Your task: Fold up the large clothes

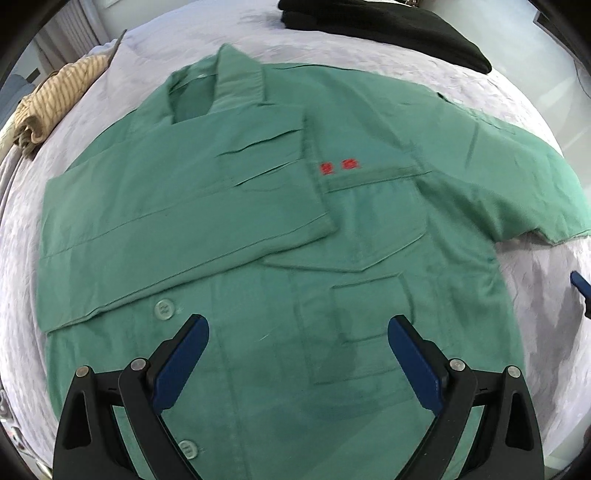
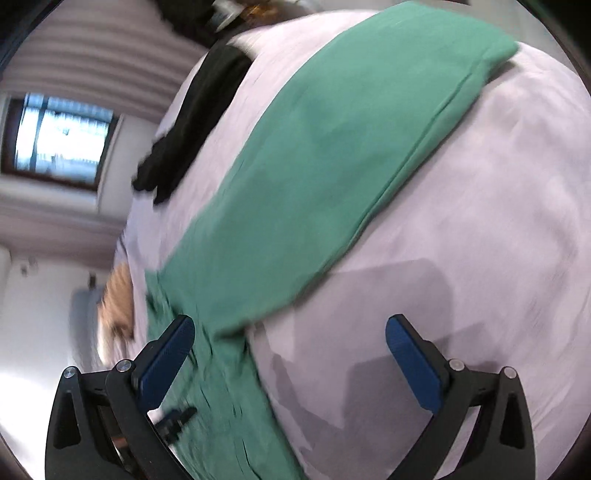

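Note:
A green short-sleeved shirt [image 1: 280, 229] lies face up on a pale bedsheet [image 1: 92, 99]. Its left side and sleeve are folded in over the chest; its right sleeve [image 1: 524, 192] lies spread out. It has red characters above a chest pocket. My left gripper [image 1: 298, 328] is open and empty, hovering over the shirt's lower front. My right gripper [image 2: 290, 330] is open and empty, beside the spread sleeve [image 2: 314, 177], above the sheet [image 2: 480, 221]. A blue fingertip [image 1: 580, 282] of the right gripper shows at the left wrist view's right edge.
A black folded garment [image 1: 391, 26] lies at the far side of the bed, also in the right wrist view [image 2: 195, 110]. A tan striped garment [image 1: 51, 99] lies at the far left edge. A window [image 2: 59, 136] and wall lie beyond the bed.

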`<state>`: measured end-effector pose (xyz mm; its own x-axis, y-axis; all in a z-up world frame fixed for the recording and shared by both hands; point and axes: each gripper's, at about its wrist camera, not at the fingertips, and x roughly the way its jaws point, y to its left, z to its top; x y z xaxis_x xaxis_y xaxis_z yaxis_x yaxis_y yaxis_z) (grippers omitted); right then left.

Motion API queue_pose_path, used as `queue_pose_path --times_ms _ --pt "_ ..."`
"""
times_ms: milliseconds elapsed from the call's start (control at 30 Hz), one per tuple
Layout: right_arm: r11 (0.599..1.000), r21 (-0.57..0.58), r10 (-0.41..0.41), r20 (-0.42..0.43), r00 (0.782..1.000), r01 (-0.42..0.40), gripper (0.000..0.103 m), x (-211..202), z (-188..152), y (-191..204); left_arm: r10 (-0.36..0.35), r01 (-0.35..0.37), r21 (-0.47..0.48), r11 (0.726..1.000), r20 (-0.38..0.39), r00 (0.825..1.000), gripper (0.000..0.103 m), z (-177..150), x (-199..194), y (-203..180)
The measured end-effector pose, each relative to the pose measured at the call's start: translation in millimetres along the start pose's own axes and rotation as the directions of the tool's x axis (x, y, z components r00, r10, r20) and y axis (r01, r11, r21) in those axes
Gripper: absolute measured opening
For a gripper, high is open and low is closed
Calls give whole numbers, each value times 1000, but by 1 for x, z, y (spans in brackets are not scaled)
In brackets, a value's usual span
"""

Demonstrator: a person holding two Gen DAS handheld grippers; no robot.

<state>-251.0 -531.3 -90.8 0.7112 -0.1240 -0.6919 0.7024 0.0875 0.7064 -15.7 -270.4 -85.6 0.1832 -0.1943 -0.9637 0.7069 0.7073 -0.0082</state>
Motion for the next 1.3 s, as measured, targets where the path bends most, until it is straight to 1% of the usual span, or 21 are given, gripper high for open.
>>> queue_pose_path --times_ms 133,167,233,367,433,500,533,567,600,667,733,833,933,967,1033,1067,1133,1167,1200,1267,1300 --pt "992 109 61 71 996 -68 103 -6 36 -23 -12 12 -8 1000 3 1000 98 12 4 -11" --pt "989 127 71 87 994 -82 103 -7 44 -27 -14 14 -11 1000 2 1000 98 19 8 -12" --pt "982 152 94 125 988 -112 103 -8 59 -31 -17 17 -15 1000 0 1000 98 22 11 -17" --pt "976 173 101 176 979 -131 103 -7 81 -33 -25 25 -12 1000 -4 1000 98 24 14 -22" --pt "973 187 98 194 976 -135 103 -5 86 -30 -27 27 -13 1000 -8 1000 98 23 12 -28" --pt "963 232 90 200 976 -136 97 -5 91 -35 -28 28 -19 999 -11 1000 98 24 13 -26" --pt "956 261 87 191 978 -136 76 -3 95 -38 -30 30 -25 999 -11 999 98 25 14 -23" --pt "948 296 65 163 984 -112 23 2 97 -42 -32 32 -31 999 -9 999 98 24 14 -21" --pt "943 327 30 127 991 -70 2 6 99 -47 -33 33 -37 999 -8 999 98 25 13 -19" --pt "947 318 5 131 991 -46 4 4 99 -44 -32 32 -45 998 -3 999 98 24 11 -12" --pt "971 236 6 163 987 -44 4 -3 98 -25 -27 27 -57 998 7 1000 98 25 10 -2" --pt "998 62 20 192 981 -32 4 -12 97 24 -10 12 -75 997 23 1000 98 27 8 18" --pt "993 -119 43 186 982 -21 4 -8 88 88 14 -10 -101 995 42 999 98 27 5 44" --pt "982 -189 48 177 983 -14 4 -5 82 111 22 -16 -113 993 48 999 98 24 1 51" --pt "935 -354 65 141 988 -11 4 10 62 168 36 -28 -140 990 60 998 98 22 -4 73" --pt "897 -442 72 114 991 -14 4 21 46 201 43 -33 -153 988 67 997 98 19 -5 87" --pt "825 -564 85 57 995 -38 4 39 13 250 61 -46 -180 983 77 995 98 15 -9 110" --pt "773 -632 88 16 996 -58 4 54 -11 279 67 -51 -190 980 81 994 98 13 -10 117" --pt "733 -676 87 -18 996 -76 4 63 -33 296 77 -58 -205 977 85 993 98 7 -11 132" --pt "647 -753 63 -109 992 -124 4 99 -88 334 96 -73 -233 970 89 991 98 0 -11 156" --pt "623 -770 41 -144 989 -138 4 115 -108 342 102 -78 -244 967 89 991 98 -4 -11 167"
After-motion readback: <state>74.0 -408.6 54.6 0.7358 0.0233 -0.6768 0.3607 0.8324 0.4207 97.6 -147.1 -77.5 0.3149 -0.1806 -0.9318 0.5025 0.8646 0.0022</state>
